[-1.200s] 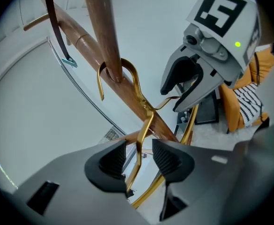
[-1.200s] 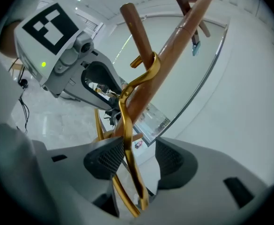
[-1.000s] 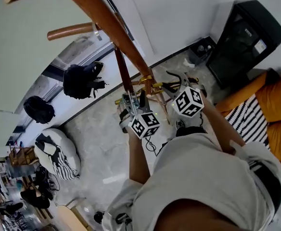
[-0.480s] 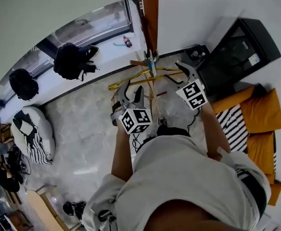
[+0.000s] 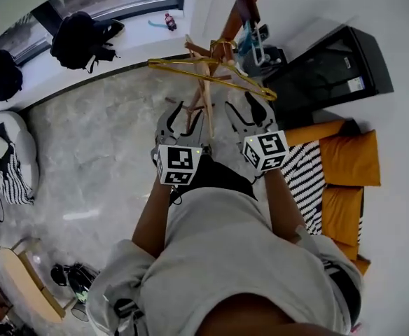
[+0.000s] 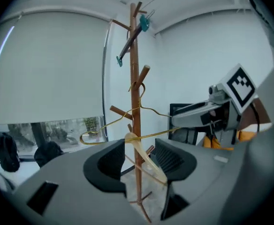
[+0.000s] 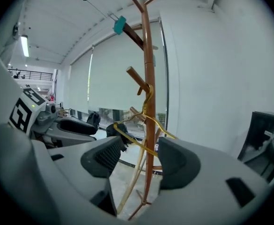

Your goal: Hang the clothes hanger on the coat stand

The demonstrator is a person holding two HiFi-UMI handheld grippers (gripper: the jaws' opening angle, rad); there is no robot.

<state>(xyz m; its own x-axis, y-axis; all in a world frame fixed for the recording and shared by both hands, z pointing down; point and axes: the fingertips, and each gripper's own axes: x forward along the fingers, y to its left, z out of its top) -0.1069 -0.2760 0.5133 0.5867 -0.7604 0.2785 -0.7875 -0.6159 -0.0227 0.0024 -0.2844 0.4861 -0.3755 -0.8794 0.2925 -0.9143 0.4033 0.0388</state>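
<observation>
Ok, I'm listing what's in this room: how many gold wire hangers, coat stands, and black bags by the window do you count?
gold wire hanger: 1
coat stand: 1
black bags: 2
Total: 4

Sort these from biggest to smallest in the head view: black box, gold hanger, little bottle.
1. black box
2. gold hanger: almost as long, but thin wire
3. bottle: tiny, though it stands far away

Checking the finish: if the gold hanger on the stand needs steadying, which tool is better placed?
Probably right: the right tool, jaws just opened and empty, lies close to one end of the gold hanger; the open left tool is farther off.
</observation>
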